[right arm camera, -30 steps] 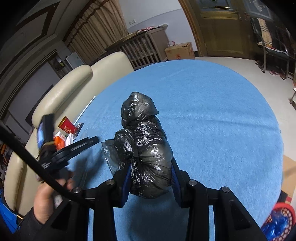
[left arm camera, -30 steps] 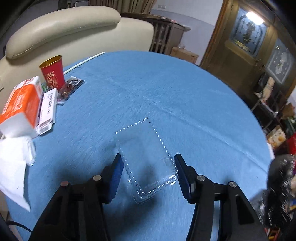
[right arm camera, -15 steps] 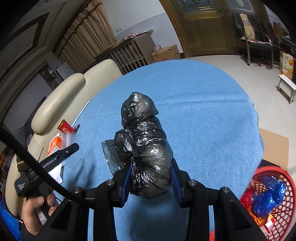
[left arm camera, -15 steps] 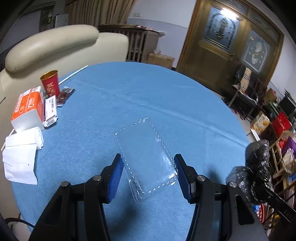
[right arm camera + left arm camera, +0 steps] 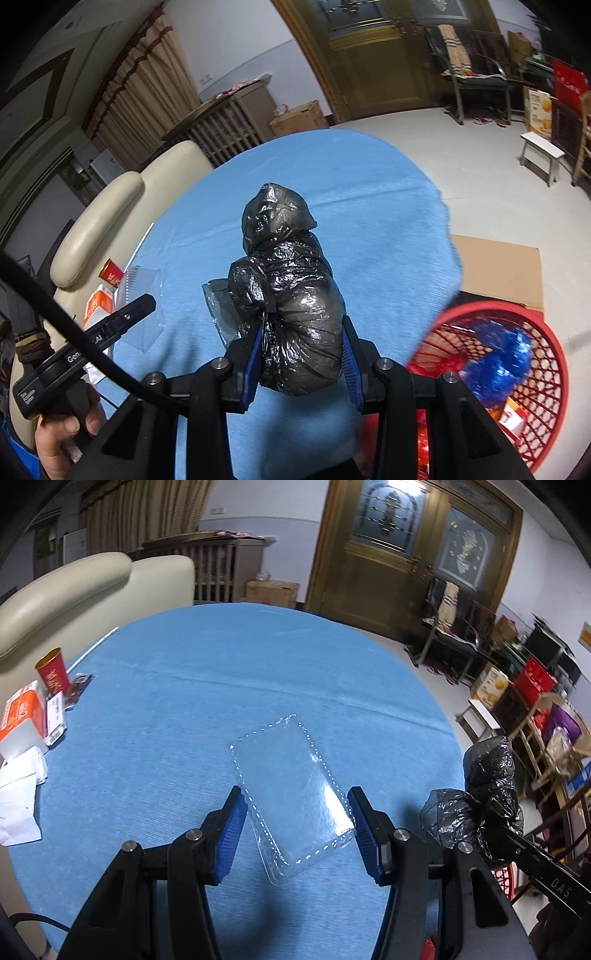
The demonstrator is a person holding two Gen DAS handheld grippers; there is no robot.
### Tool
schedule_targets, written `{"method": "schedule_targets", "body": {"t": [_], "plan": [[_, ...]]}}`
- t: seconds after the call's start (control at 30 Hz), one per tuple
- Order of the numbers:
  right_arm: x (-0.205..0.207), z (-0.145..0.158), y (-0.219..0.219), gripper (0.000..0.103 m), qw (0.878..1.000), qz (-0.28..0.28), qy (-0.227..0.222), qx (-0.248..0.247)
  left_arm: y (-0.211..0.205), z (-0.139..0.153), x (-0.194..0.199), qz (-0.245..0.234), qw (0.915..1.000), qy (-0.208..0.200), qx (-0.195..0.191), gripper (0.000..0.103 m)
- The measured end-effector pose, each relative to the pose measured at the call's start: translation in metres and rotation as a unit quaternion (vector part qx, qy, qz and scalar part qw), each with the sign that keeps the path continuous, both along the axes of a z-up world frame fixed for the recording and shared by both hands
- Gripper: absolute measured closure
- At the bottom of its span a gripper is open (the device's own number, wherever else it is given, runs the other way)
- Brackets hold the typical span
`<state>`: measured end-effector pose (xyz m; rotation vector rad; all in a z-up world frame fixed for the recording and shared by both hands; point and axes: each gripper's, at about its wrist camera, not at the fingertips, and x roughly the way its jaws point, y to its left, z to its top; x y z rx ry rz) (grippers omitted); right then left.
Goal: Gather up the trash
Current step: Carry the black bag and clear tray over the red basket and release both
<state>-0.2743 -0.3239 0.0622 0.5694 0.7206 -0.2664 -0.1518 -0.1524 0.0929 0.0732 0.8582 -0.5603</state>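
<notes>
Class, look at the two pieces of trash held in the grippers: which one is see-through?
The clear plastic tray, held in the left gripper; the blue tablecloth shows through it. The other, a crumpled black plastic bag in the right gripper, is opaque.

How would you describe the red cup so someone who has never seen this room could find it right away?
Look at the round table under the blue cloth, then at its edge nearest the cream sofa. The red cup stands upright there, just beyond the orange and white pack. It alone is tall and red with a gold rim.
</notes>
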Motion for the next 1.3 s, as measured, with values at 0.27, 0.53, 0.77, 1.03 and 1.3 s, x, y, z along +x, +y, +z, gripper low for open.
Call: {"method": "schedule_targets", "body": {"t": [0.27, 0.53, 0.77, 1.03, 1.3], "plan": [[-0.029, 0.001, -0.016, 0.062, 0.999, -0.032, -0.002, -0.001, -0.014, 0.003, -0.013, -0.024, 0.9997, -0.003, 0.006, 0.046], [-0.051, 0.006, -0.022, 0.062, 0.998, -0.062, 0.000, -0.010, -0.025, 0.005, -0.021, -0.048, 0.9988, -0.006, 0.007, 0.046], [-0.085, 0.001, -0.036, 0.062, 0.994, -0.105, 0.020, -0.018, -0.044, 0.004, -0.038, -0.081, 0.9967, -0.003, 0.007, 0.046], [-0.105, -0.003, -0.045, 0.062, 0.989, -0.136, 0.043, -0.026, -0.068, 0.001, -0.054, -0.116, 0.9930, 0.005, 0.022, 0.046], [-0.120, -0.005, -0.045, 0.062, 0.986, -0.154, 0.056, -0.034, -0.083, 0.003, -0.074, -0.150, 0.9883, 0.002, 0.028, 0.046]]}}
